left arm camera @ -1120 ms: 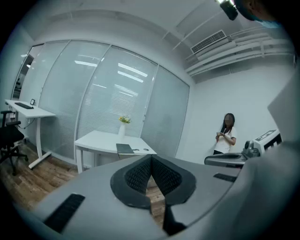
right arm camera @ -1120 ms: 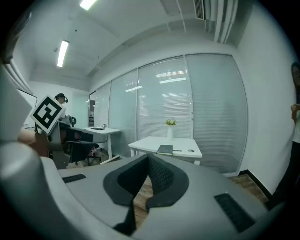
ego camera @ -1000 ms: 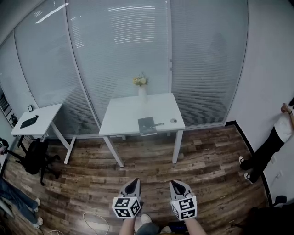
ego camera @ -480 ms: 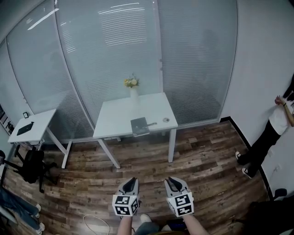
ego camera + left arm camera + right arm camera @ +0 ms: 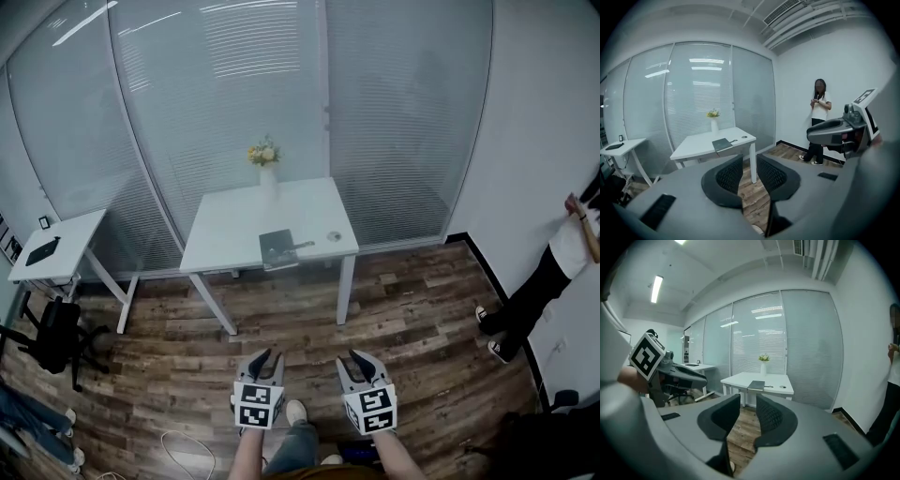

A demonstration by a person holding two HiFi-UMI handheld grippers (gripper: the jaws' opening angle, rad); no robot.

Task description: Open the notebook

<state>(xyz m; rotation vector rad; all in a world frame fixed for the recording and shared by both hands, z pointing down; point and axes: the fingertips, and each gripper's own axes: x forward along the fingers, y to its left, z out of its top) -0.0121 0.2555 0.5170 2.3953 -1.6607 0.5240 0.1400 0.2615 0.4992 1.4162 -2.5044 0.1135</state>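
Observation:
A closed grey notebook (image 5: 277,248) lies near the front edge of the white table (image 5: 234,234), far ahead of both grippers; it also shows in the left gripper view (image 5: 721,144) and the right gripper view (image 5: 756,385). My left gripper (image 5: 260,362) and right gripper (image 5: 362,362) hang side by side over the wooden floor, well short of the table. Both sets of jaws are opening, with nothing between them: only floor shows through the gaps of the left gripper (image 5: 749,160) and the right gripper (image 5: 747,400).
A white vase of flowers (image 5: 266,169) stands at the table's back edge. A pen (image 5: 302,245) and a small round object (image 5: 334,236) lie right of the notebook. A second desk (image 5: 56,248) and office chair (image 5: 52,337) stand left. A person (image 5: 553,272) stands by the right wall.
Both grippers' jaws have gone from shut to parted. The view has shifted, so the table sits a little further left and the grippers slightly lower in the picture.

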